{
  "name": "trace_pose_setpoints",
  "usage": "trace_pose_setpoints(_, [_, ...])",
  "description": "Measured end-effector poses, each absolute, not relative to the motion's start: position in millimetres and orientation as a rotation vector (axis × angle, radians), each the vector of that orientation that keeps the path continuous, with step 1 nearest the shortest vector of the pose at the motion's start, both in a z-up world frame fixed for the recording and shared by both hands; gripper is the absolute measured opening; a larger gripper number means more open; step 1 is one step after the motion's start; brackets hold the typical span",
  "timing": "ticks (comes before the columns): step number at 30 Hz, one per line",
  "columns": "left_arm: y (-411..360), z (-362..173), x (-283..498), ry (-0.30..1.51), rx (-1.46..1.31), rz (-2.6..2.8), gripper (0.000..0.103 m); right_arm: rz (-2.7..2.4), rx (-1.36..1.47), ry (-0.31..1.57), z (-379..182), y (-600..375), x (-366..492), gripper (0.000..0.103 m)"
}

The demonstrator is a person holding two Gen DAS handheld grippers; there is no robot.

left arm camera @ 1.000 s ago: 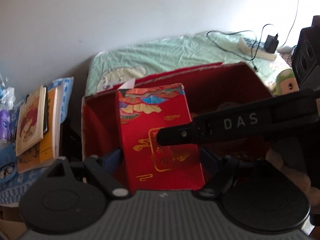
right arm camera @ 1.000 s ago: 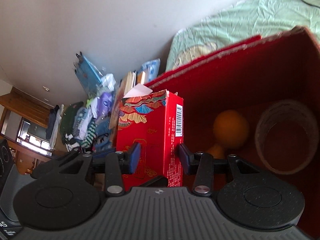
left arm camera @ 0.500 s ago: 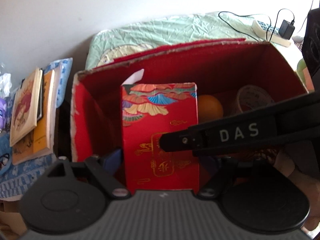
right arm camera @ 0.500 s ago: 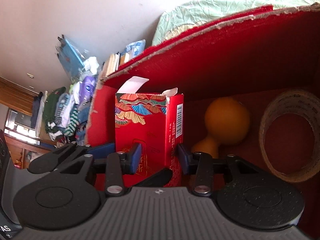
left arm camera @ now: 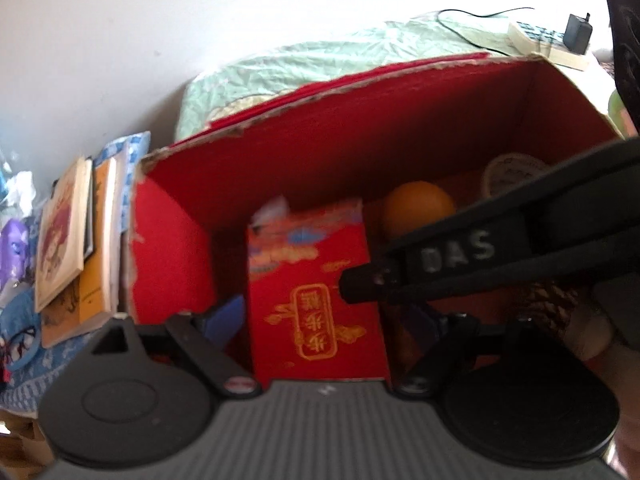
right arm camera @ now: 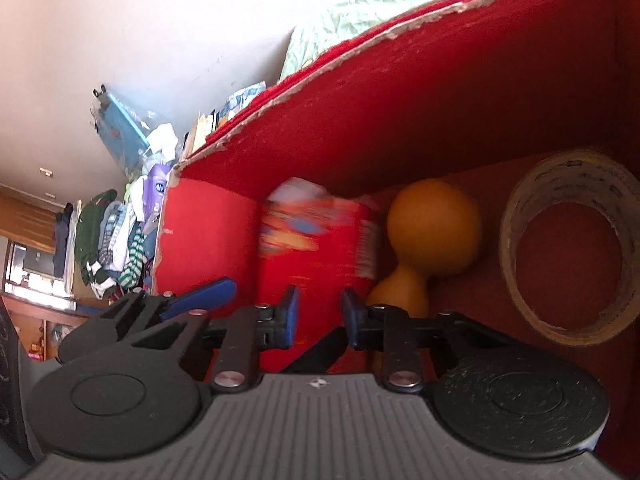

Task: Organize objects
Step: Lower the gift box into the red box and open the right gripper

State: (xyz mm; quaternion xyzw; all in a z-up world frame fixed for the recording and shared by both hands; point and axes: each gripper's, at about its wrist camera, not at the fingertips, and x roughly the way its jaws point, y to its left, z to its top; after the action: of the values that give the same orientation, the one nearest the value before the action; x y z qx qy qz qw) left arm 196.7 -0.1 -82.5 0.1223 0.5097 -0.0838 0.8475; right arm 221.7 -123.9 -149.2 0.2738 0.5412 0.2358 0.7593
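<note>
A small red packet [left arm camera: 316,280] with gold writing stands upright inside a big red cardboard box [left arm camera: 360,128], near its left wall. It also shows in the right wrist view [right arm camera: 316,248], blurred. My left gripper [left arm camera: 324,320] has its blue pads on both sides of the packet, shut on it. My right gripper [right arm camera: 318,314] is shut on the packet's narrow edge. The right gripper's black body marked DAS [left arm camera: 460,252] crosses the left wrist view.
An orange dumbbell-shaped toy [right arm camera: 428,232] and a tape roll [right arm camera: 568,256] lie on the box floor to the packet's right. Books [left arm camera: 72,240] are stacked left of the box. A green bedsheet [left arm camera: 360,52] lies behind, with a power strip [left arm camera: 548,44].
Both grippers have carried the packet down into the red box, from above its rim to near the floor by the left wall.
</note>
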Motion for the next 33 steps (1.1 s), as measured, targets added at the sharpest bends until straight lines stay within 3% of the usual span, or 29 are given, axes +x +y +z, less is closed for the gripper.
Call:
trace_pose_setpoints(1, [-1, -84, 198, 1.102, 0.224, -0.207, 0.068, 0.509, 0.599, 1.173, -149, -124, 221, 0.027])
trace_pose_setpoints(4, [-5, -90, 201, 1.127, 0.216, -0.198, 0.064, 0.497, 0.621, 1.16, -148, -126, 220, 0.027])
trace_pose_setpoints(9, [-5, -89, 203, 1.127, 0.204, -0.191, 0.066, 0.465, 0.624, 1.11, -144, -127, 216, 0.027])
trace_pose_setpoints(22, [-7, -74, 192, 1.064, 0.224, -0.119, 0.083, 0.459, 0.647, 1.048, -143, -131, 214, 0.028])
trace_pose_setpoints(33, [11, -50, 181, 1.008, 0.183, -0.023, 0.085, 0.477, 0.643, 0.986, -136, -134, 209, 0.028])
